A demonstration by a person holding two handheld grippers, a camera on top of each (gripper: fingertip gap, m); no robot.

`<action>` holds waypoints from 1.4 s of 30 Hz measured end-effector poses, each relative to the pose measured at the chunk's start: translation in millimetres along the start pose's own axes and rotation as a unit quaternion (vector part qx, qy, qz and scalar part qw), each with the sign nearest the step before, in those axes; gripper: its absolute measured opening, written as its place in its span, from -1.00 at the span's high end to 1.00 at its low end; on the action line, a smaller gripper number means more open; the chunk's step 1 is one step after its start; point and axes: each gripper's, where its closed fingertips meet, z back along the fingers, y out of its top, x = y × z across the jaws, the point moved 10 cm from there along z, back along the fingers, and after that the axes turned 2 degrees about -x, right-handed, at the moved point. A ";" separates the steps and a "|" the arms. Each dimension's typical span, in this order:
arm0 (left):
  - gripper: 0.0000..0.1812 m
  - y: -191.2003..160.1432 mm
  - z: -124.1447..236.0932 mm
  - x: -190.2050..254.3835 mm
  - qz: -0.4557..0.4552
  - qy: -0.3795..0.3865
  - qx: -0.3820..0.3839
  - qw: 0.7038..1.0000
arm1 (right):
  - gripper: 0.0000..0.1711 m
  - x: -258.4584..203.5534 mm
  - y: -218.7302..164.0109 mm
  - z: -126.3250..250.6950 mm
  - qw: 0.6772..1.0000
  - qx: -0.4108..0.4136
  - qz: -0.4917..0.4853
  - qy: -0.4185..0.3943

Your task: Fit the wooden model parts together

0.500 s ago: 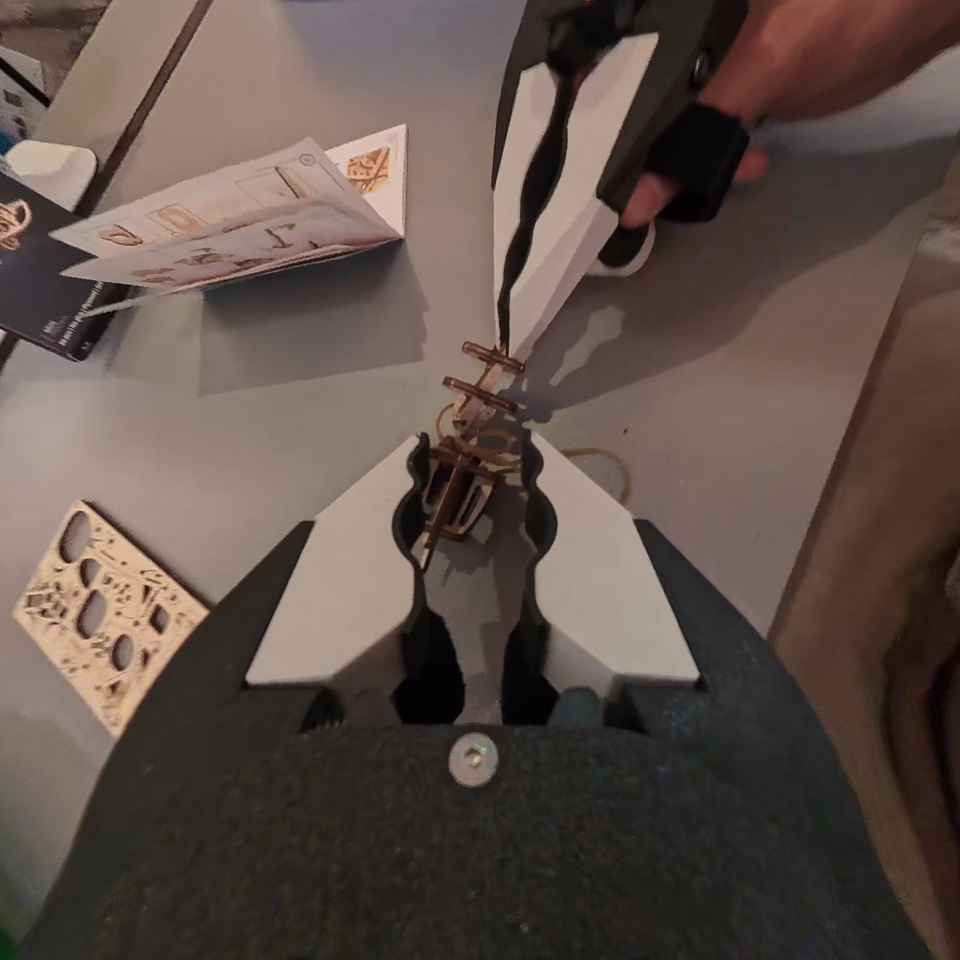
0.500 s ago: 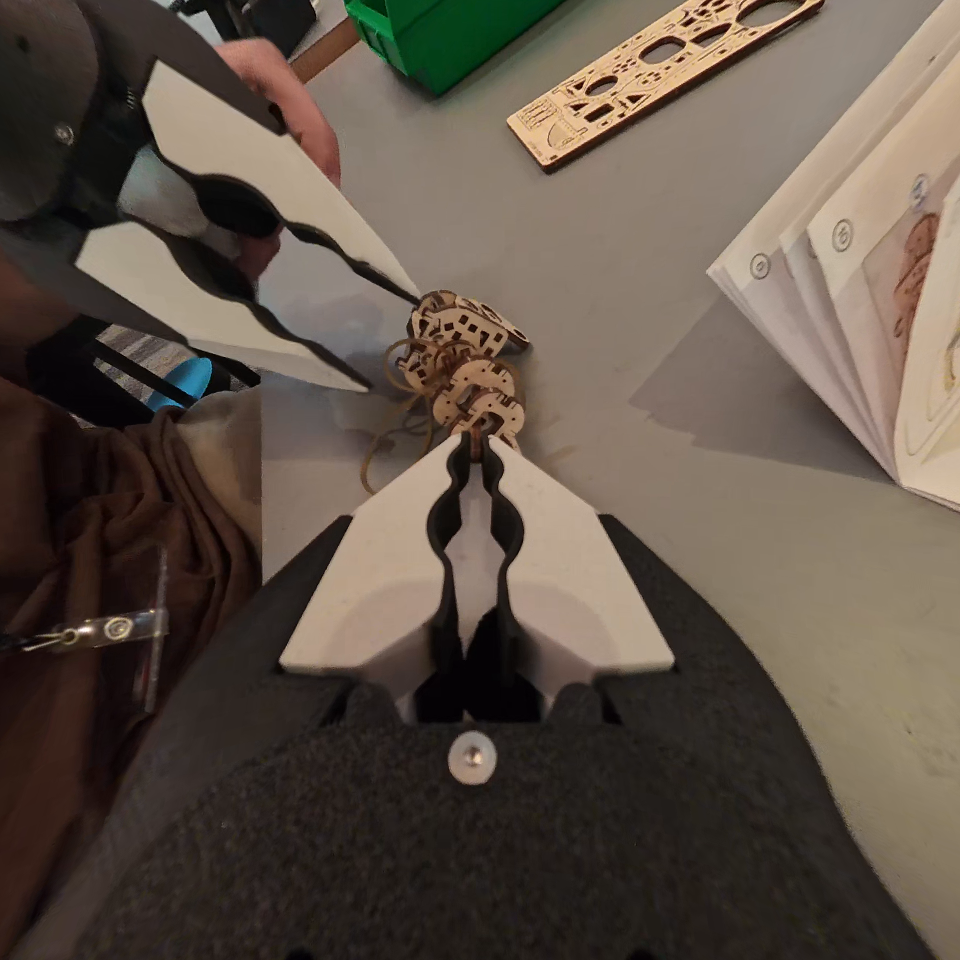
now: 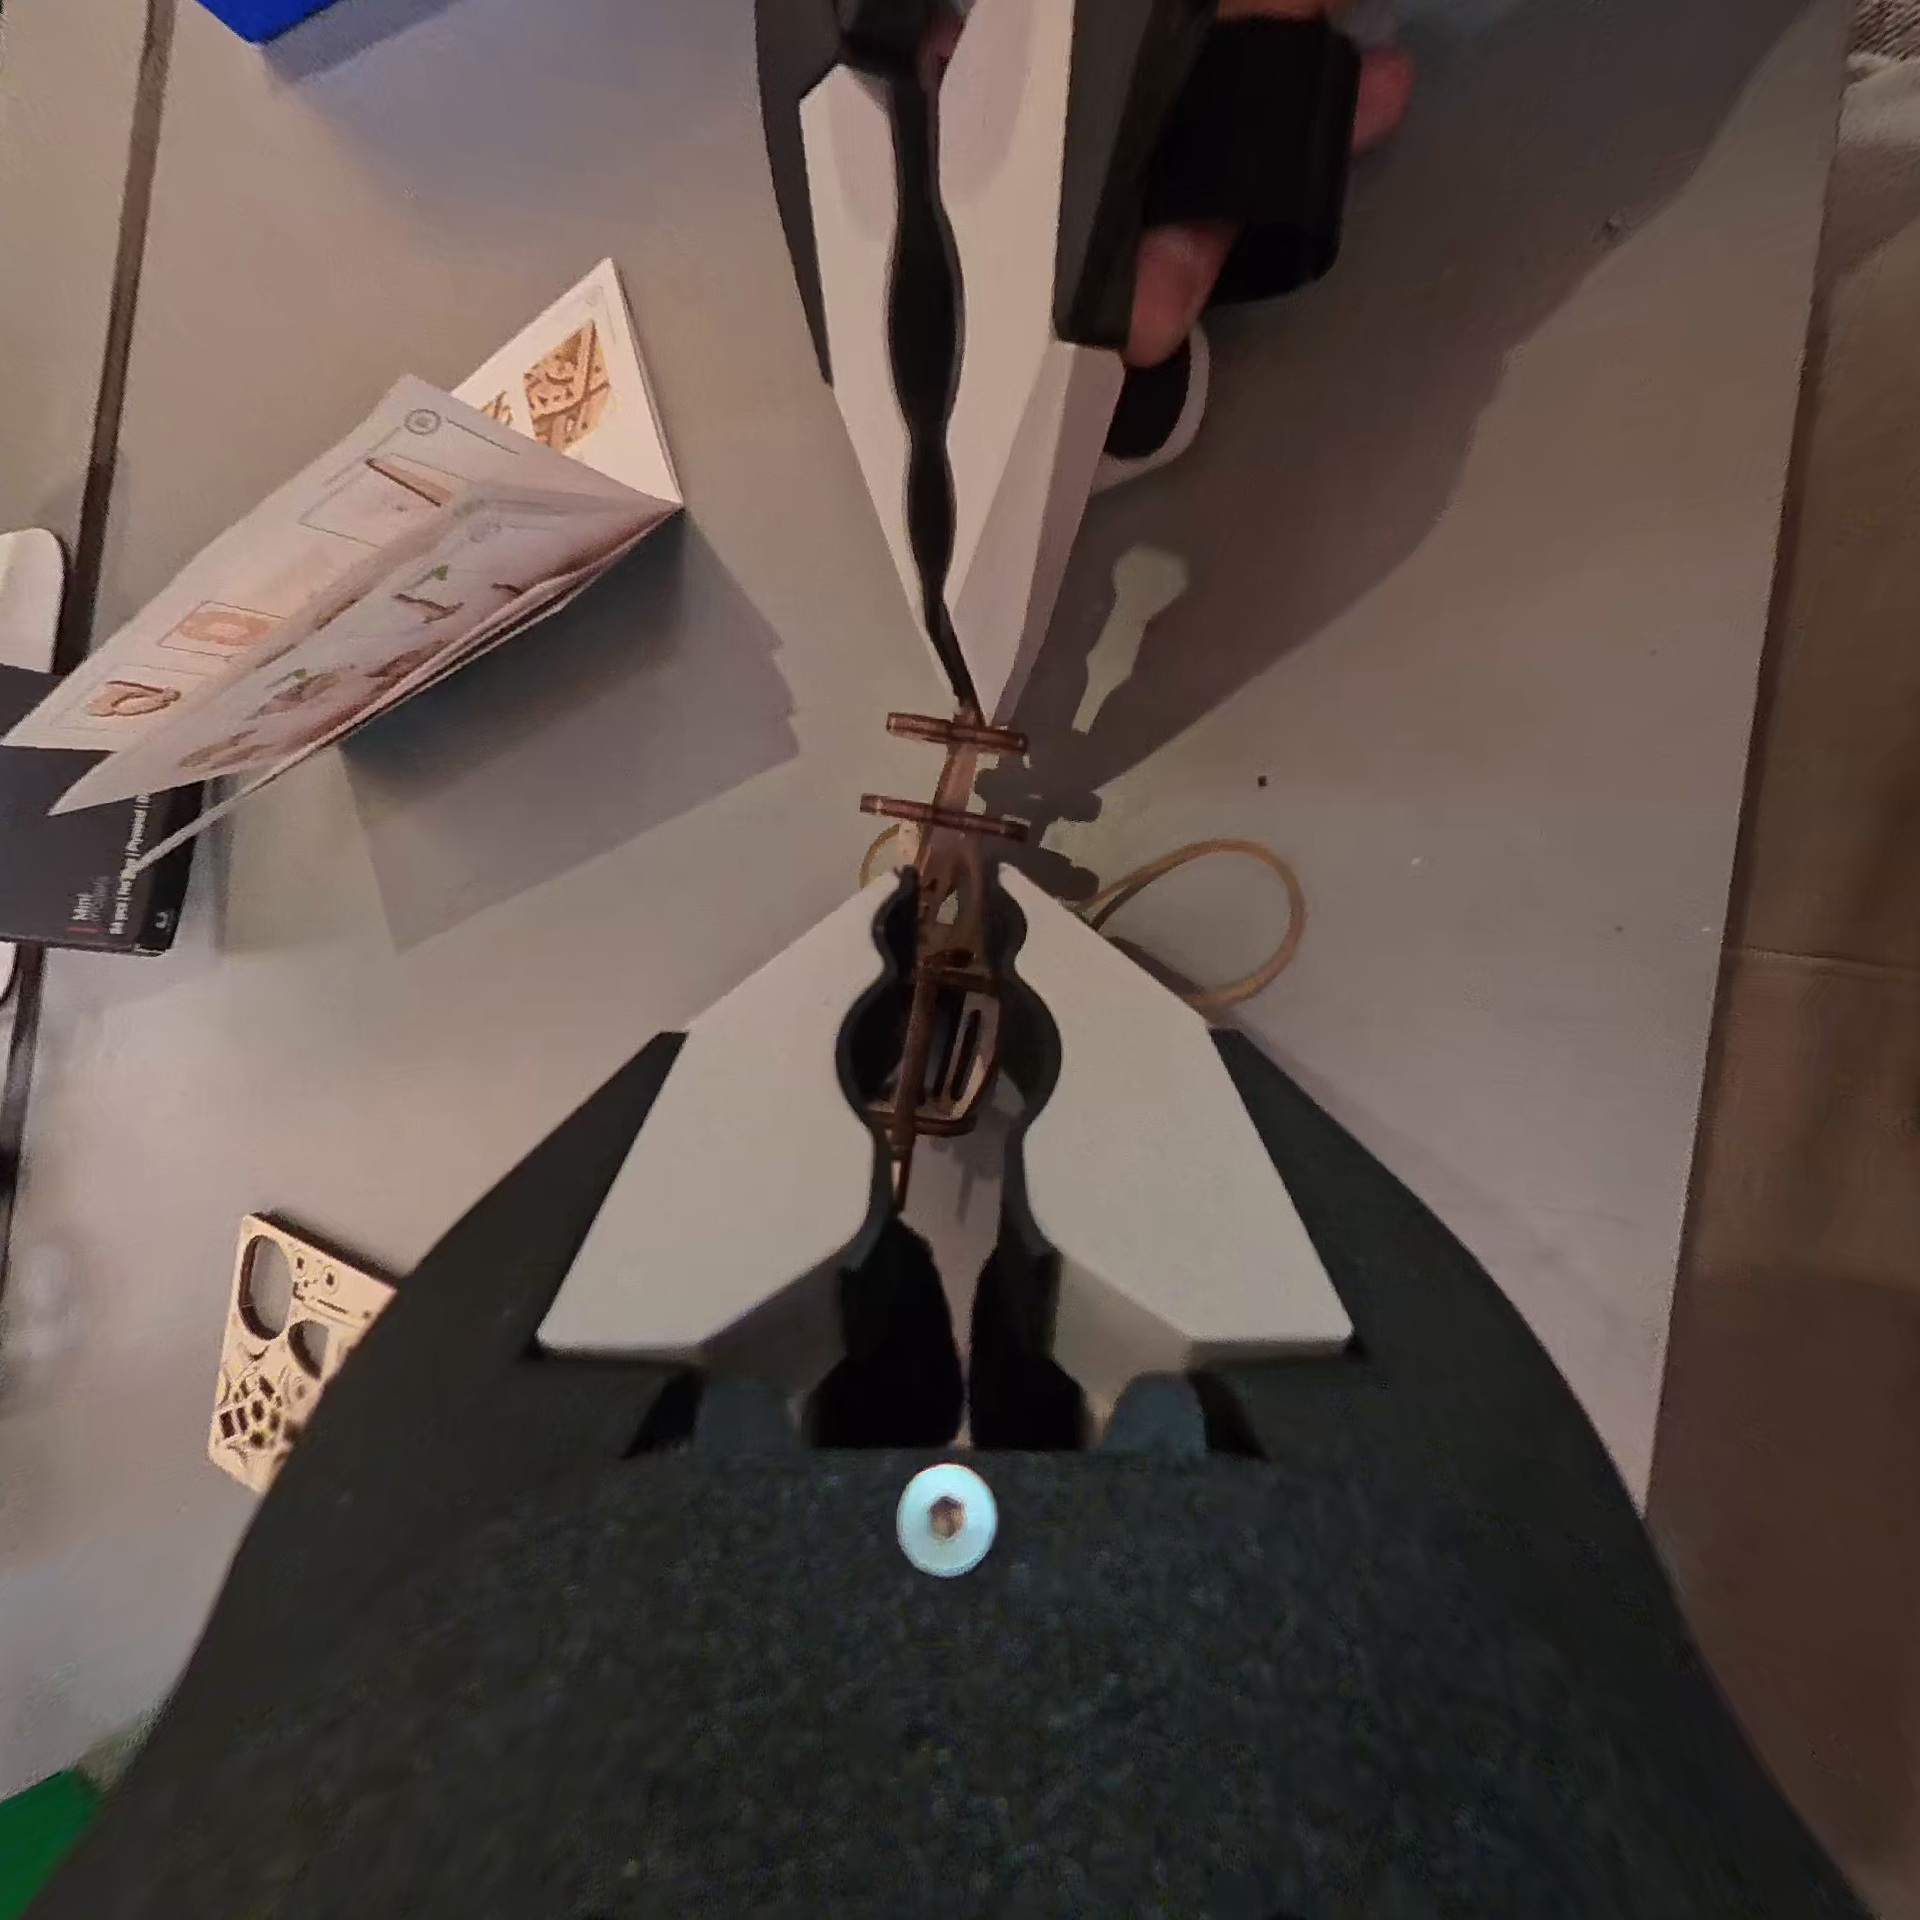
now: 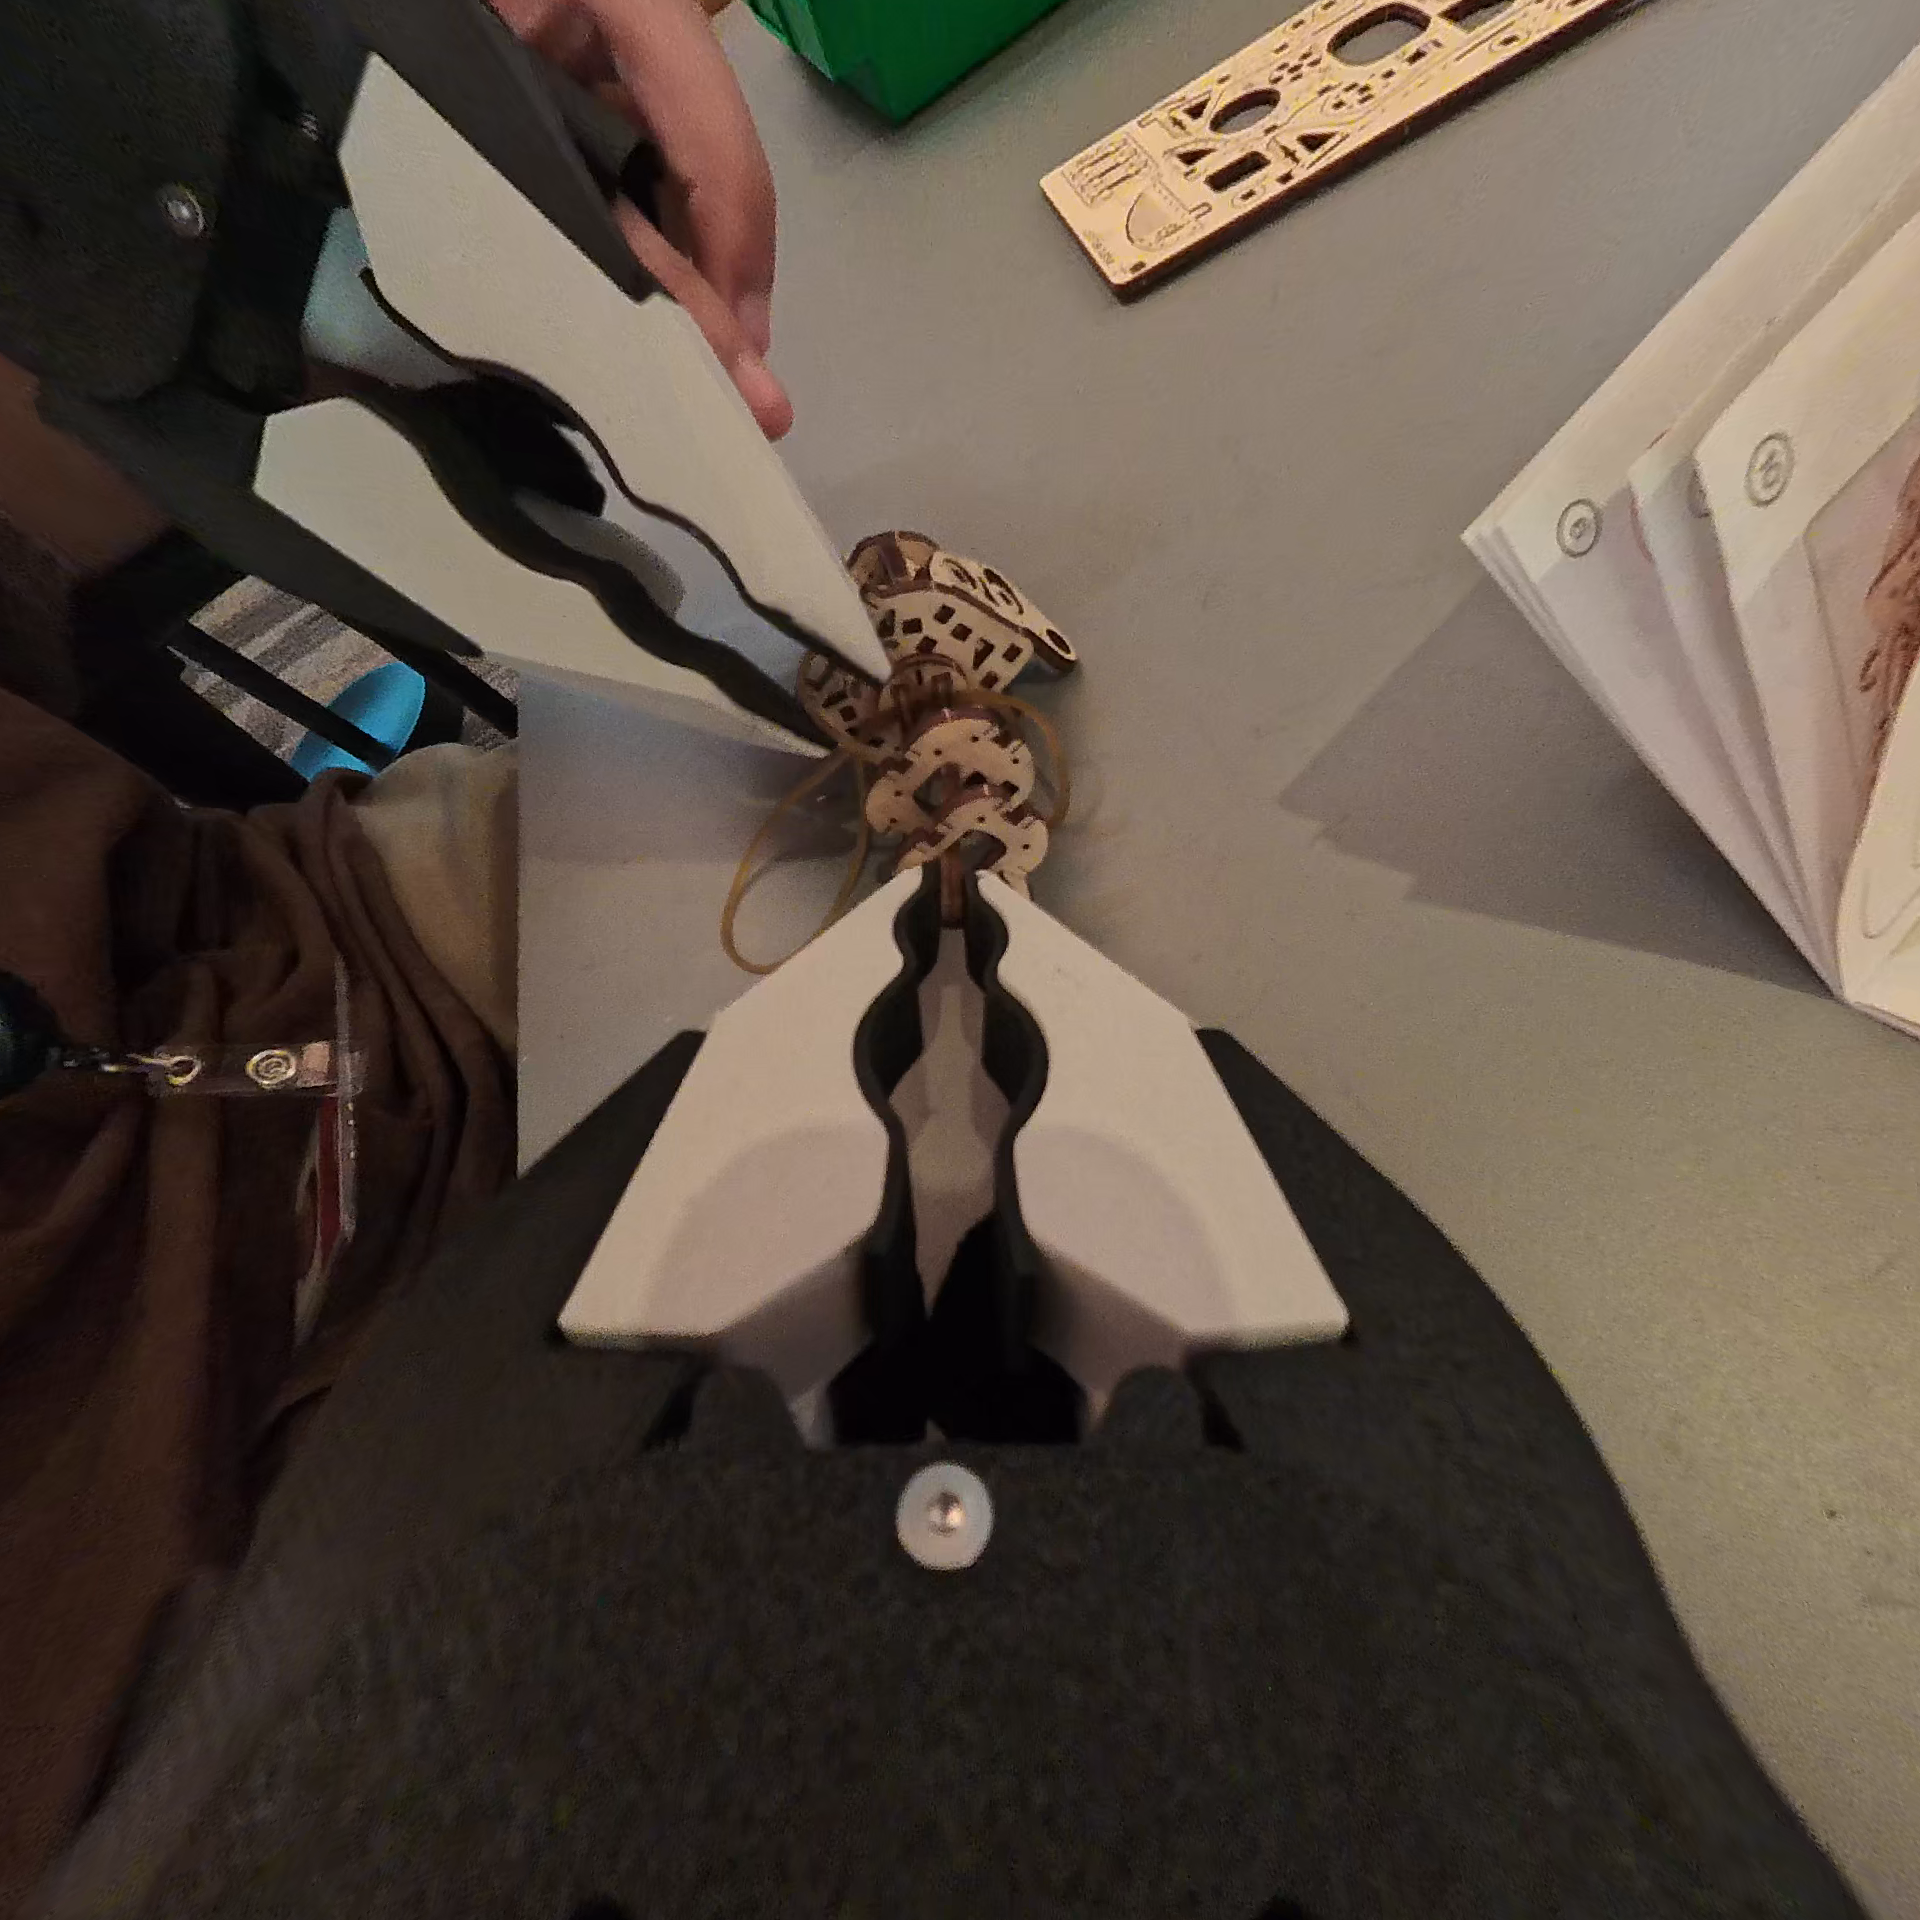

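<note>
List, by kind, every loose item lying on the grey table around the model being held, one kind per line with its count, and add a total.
Cut-out wooden sheet: 1
Instruction booklet: 1
Rubber band: 1
Black box: 1
Green bin: 1
Total: 5

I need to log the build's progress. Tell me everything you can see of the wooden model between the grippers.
The wooden model is a small, partly built assembly of pale laser-cut plywood: flat slotted plates with dark burnt edges, crossed by short bars along a central spine. The left gripper is closed around one end and the right gripper pinches the other. It sits low over the grey table. A tan rubber band loops around it.
</note>
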 end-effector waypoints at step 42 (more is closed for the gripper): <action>1.00 5.0 1.5 -15.3 0.064 -0.016 0.038 0.997 | 0.97 -1.5 -1.7 -0.2 1.000 -0.015 0.020 0.000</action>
